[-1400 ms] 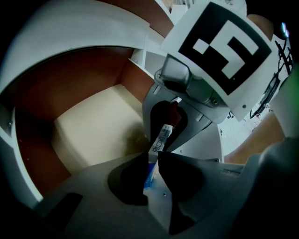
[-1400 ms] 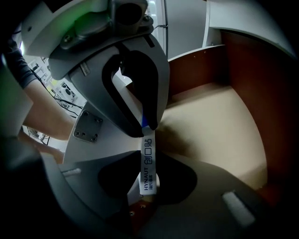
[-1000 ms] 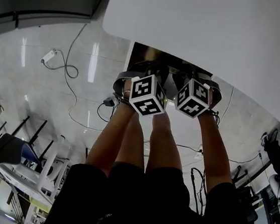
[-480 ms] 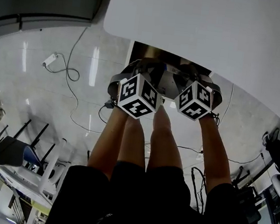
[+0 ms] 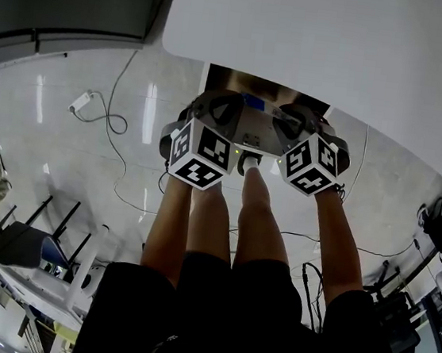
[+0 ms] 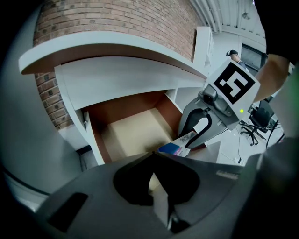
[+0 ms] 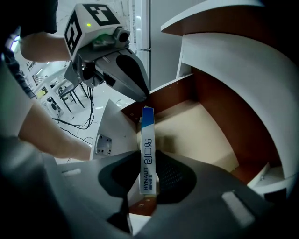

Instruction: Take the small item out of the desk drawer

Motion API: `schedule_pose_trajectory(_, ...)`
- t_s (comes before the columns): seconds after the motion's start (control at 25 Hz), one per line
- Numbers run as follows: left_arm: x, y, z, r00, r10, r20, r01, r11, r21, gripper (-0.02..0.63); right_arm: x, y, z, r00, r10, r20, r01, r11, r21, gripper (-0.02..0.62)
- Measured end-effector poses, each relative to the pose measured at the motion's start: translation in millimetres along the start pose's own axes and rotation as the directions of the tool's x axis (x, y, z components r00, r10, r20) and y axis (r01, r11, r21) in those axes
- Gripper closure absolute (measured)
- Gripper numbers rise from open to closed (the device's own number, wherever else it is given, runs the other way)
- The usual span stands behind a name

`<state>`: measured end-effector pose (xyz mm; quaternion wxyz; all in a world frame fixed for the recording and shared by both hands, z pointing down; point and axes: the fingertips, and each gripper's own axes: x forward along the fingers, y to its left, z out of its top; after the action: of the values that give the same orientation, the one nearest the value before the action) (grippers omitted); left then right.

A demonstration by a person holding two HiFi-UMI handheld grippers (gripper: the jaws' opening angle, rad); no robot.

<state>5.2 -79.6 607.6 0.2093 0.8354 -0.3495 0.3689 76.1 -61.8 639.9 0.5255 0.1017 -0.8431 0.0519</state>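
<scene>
Under the front edge of the white desk [image 5: 340, 50] the drawer [image 6: 126, 130] stands pulled out, with a pale tan bottom and reddish-brown side walls showing. Both grippers hang over its front part, side by side and pointing down into it. The right gripper [image 7: 148, 163] has its jaws set fairly wide and clamped on a small box [image 7: 147, 135], a slim white carton with a blue end and blue lettering along its narrow face. The box stands on edge between the pads and sticks out past the fingertips, above the drawer's front edge and clear of its bottom. The left gripper [image 6: 152, 161] has its jaws closed together with nothing between them. In the right gripper view its dark tip sits just beside the blue end of the box; whether the two touch cannot be told. The person's legs and the glossy floor [image 5: 88, 155], crossed by a few cables, lie below.
</scene>
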Motion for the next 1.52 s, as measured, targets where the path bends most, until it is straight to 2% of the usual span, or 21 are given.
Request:
schedule_pose_trajectory(0.48,-29,11,14,0.998,0.053,0.045,-0.05,0.997,-0.06,0.607,-34,-4,18,0.994,-0.062,0.095,0.053,0.994,0.096,0.488)
schedule_pose_trajectory(1.04,-59,7,32,0.993,0.085,0.079,-0.079,0.994,-0.076,0.607,-79,-2,26,0.975,-0.123,0.186,0.086,0.977,0.197,0.488)
schedule_pose_trajectory(1.52,-80,-8,58,0.988,0.08,0.132,-0.07,0.994,-0.082,0.607,-114,0,26,0.955,-0.173,0.239,0.11,0.96,0.255,0.488)
